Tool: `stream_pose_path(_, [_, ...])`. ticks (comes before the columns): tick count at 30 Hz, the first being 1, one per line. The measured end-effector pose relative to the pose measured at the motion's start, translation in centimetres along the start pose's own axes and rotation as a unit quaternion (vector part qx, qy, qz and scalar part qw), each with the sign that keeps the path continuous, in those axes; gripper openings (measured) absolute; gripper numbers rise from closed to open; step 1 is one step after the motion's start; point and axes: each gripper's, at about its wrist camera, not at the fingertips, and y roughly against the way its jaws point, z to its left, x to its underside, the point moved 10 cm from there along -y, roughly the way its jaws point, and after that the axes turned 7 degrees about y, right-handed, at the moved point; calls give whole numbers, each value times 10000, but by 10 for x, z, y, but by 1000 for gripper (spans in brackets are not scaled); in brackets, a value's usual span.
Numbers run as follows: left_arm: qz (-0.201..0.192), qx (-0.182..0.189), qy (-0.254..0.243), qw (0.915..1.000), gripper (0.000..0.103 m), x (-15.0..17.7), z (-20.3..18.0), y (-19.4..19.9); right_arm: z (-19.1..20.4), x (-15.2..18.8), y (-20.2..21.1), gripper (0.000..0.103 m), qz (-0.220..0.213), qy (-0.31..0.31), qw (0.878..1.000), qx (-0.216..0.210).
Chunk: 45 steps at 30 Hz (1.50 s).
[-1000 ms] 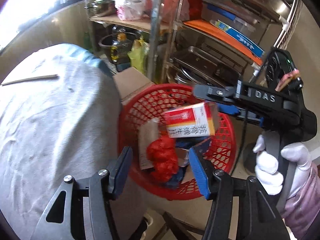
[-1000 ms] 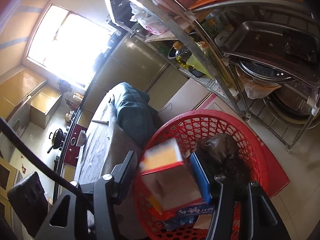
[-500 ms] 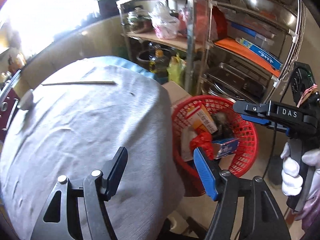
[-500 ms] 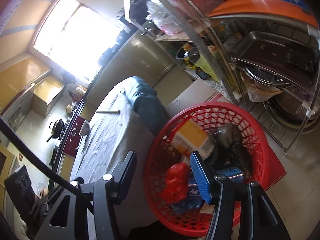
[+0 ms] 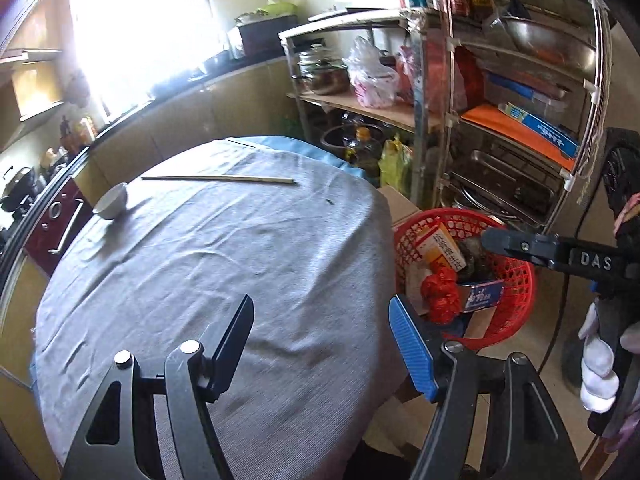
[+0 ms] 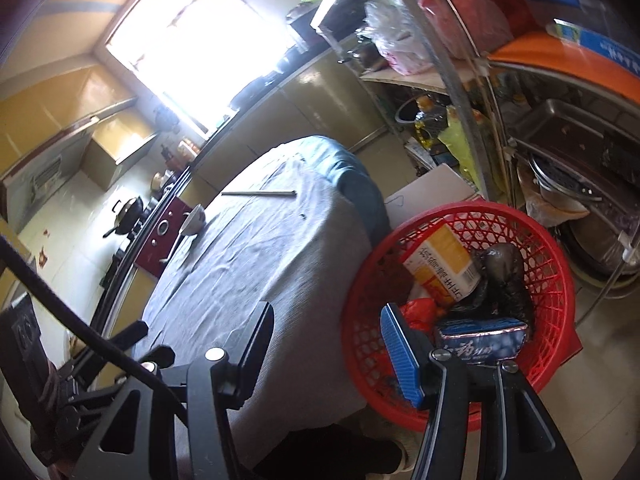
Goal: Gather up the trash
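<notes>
A red mesh basket [image 5: 516,280] [image 6: 556,280] stands on the floor beside the round table. It holds a yellow and white box [image 5: 440,242] [image 6: 440,264], a red bag [image 5: 440,292] [image 6: 420,310], a dark bag [image 6: 504,276] and a blue box [image 5: 482,296] [image 6: 480,338]. My left gripper [image 5: 320,344] is open and empty above the table's near edge. My right gripper [image 6: 328,344] is open and empty above the table edge, beside the basket; it also shows in the left wrist view [image 5: 560,254], over the basket.
The table has a grey cloth [image 5: 220,260] [image 6: 256,248]. On it lie chopsticks [image 5: 218,178] [image 6: 258,193] and a small white bowl [image 5: 111,202] [image 6: 194,219]. A metal shelf rack [image 5: 500,128] [image 6: 540,120] with pans stands behind the basket. A cardboard box [image 6: 432,192] stands beside it.
The yellow and white box has left my right gripper and now lies in the basket. Both grippers have pulled back and up from the basket toward the table.
</notes>
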Motion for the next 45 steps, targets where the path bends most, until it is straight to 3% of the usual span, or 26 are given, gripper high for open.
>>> stream_pose_path(3, [-131,-90,80,9998,71,0,8,13,14,1,8,60,-46,277,9996,72])
stream_pose_path(7, [-387,-207,200,9988,83,0,18,33,38,5,22,60,-137,723,9971,179])
stream_pose_path(18, [-812,-471,419,9947,84,-5,39,84,91,4,78,60,-715,1591,9833,517])
stream_pose_path(22, [-943,-632,461,9925,92,-6,45,102,106,3,97,60,-856,1714,9797,588])
stream_pose_path(32, [-1072,-622,590,9905,92,-6,48,131,136,8,137,61,-1223,1896,9693,975])
stream_pose_path(45, [-1174,-622,685,9888,92,4,61,158,136,33,121,61,-895,1612,9769,1079])
